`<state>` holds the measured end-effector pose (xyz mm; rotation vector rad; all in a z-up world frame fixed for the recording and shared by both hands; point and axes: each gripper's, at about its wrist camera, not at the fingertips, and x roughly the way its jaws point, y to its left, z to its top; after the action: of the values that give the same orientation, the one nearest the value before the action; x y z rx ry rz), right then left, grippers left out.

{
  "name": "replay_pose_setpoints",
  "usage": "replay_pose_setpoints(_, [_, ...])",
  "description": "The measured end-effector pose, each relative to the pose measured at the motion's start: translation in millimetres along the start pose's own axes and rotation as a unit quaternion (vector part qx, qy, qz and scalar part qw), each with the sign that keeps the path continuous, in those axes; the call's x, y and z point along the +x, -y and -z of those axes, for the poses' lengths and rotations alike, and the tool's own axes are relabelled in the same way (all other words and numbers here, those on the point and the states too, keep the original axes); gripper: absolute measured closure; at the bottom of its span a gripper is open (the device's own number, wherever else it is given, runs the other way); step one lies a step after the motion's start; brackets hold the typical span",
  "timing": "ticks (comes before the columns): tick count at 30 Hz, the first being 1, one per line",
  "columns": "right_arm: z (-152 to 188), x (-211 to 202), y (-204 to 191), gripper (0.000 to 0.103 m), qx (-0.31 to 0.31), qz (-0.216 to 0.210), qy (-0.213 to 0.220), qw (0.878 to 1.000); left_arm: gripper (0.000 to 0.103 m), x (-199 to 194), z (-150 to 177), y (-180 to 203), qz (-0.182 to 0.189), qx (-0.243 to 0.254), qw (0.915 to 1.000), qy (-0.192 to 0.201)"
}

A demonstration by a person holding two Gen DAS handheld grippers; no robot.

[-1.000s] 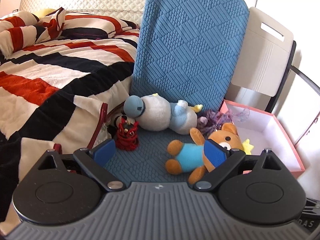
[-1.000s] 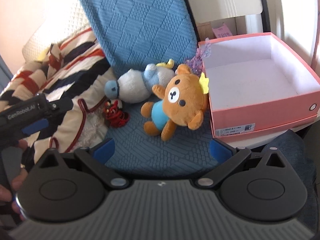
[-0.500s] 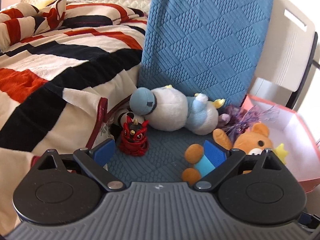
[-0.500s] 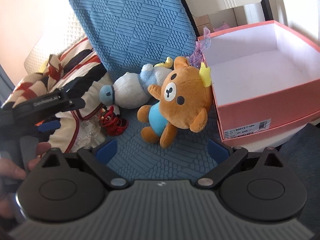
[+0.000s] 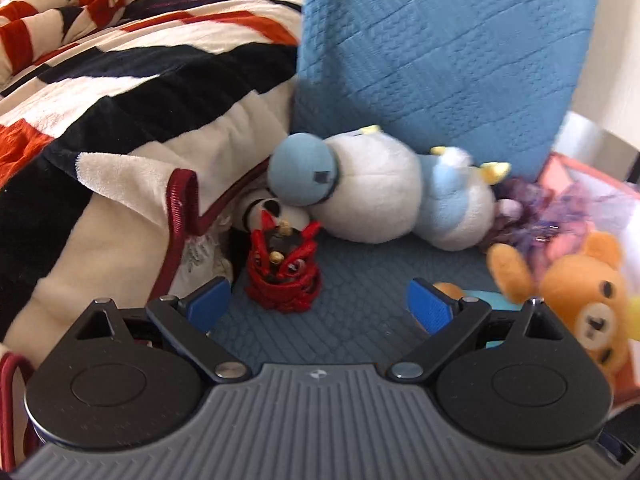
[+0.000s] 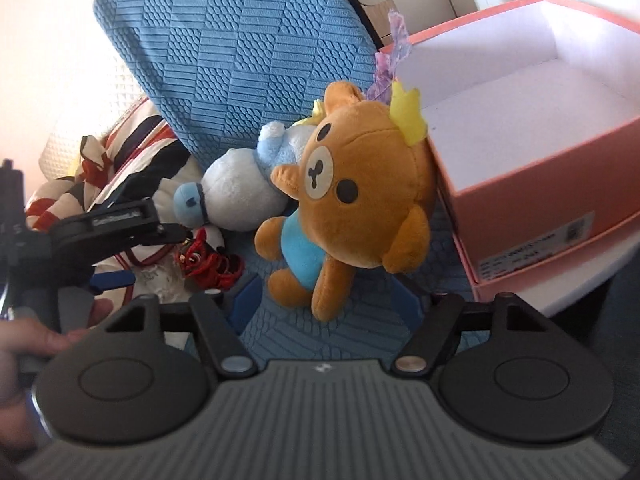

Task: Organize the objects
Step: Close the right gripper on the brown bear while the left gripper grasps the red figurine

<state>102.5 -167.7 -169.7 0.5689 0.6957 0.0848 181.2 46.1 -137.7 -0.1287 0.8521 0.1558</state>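
On the blue textured mat lie three toys. A small red tasselled toy (image 5: 284,276) stands just ahead of my left gripper (image 5: 319,304), which is open with nothing between its fingers. Behind it lies a white and light-blue plush (image 5: 380,196). The brown bear (image 6: 360,184) in a blue shirt leans against the pink box (image 6: 540,200). My right gripper (image 6: 332,302) is low in front of the bear. Its jaws are closing, one bear foot lies between them, and the pads do not touch it. In the right wrist view my left gripper (image 6: 160,256) hovers beside the red toy (image 6: 208,260).
A striped red, black and cream blanket (image 5: 120,92) hangs down at the left. The mat's upright blue back (image 6: 240,48) rises behind the toys. Purple tinsel (image 5: 532,208) lies by the box corner. A hand (image 6: 24,344) holds the left gripper.
Both grippers have dropped and come closer to the toys: the left toward the red toy, the right toward the bear. The right jaws have narrowed.
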Motion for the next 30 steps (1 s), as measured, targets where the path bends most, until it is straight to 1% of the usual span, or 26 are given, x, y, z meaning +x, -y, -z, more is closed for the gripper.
replay_pose_setpoints(4, [0.8,16.8,4.8,0.029,0.016,-0.005,-0.018,1.000,0.006,25.0,-7.5,-4.4,-0.016,0.009,0.9996,-0.020])
replay_pose_setpoints(6, [3.9,23.6,1.9,0.029,0.006,-0.009,-0.026,1.000,0.006,37.0,-12.0,-7.4,-0.034,0.013,0.9990,-0.026])
replay_pose_setpoints(9, [7.1,29.0,1.2,0.029,0.005,0.001,-0.029,1.000,0.007,52.1,-19.4,-11.0,-0.063,0.032,0.9969,-0.035])
replay_pose_setpoints(12, [4.5,32.9,8.2,0.030,0.022,0.026,-0.027,0.999,0.007,62.8,-24.4,-15.7,-0.058,0.032,0.9969,-0.041])
replay_pose_setpoints(14, [0.1,38.3,12.9,0.030,0.032,0.015,-0.032,0.999,0.007,70.2,-24.7,-15.2,-0.061,0.033,0.9964,-0.047])
replay_pose_setpoints(15, [-2.4,40.5,13.3,0.032,0.030,0.014,-0.032,0.999,0.007,74.6,-24.8,-14.7,-0.063,0.033,0.9961,-0.052])
replay_pose_setpoints(18, [-8.9,45.2,10.6,0.034,0.025,0.015,-0.014,0.999,0.009,82.7,-22.6,-9.7,-0.067,0.037,0.9956,-0.054])
replay_pose_setpoints(19, [-9.6,47.3,10.5,0.035,0.032,0.013,-0.014,0.999,0.012,85.0,-21.6,-7.0,-0.076,0.042,0.9948,-0.054])
replay_pose_setpoints(21, [-11.8,53.2,10.2,0.037,0.043,0.005,-0.019,0.999,0.013,89.9,-18.8,-2.5,-0.095,0.050,0.9927,-0.056])
replay_pose_setpoints(22, [-12.4,56.7,9.3,0.039,0.040,0.002,-0.023,0.999,0.013,94.0,-17.8,-0.7,-0.103,0.054,0.9912,-0.063])
replay_pose_setpoints(23, [-12.4,60.3,8.9,0.048,0.035,-0.005,-0.029,0.999,0.014,97.9,-18.0,-0.2,-0.112,0.058,0.9896,-0.070])
replay_pose_setpoints(24, [-12.0,64.0,10.1,0.061,0.034,-0.014,-0.040,0.999,0.014,99.8,-18.8,0.0,-0.116,0.060,0.9888,-0.072])
replay_pose_setpoints(26, [-10.0,67.4,17.2,0.072,0.053,-0.023,-0.063,0.996,0.016,102.1,-21.7,-1.0,-0.118,0.048,0.9888,-0.078])
replay_pose_setpoints(27, [-9.0,67.6,19.1,0.075,0.056,-0.030,-0.070,0.996,0.018,102.4,-23.1,-1.5,-0.115,0.041,0.9892,-0.080])
replay_pose_setpoints(29, [-7.5,64.2,20.1,0.078,0.045,-0.032,-0.076,0.996,0.028,101.2,-25.5,-2.4,-0.105,0.029,0.9909,-0.079])
replay_pose_setpoints(30, [-6.9,61.0,20.5,0.079,0.040,-0.035,-0.076,0.996,0.029,101.2,-26.7,-2.4,-0.102,0.026,0.9911,-0.081])
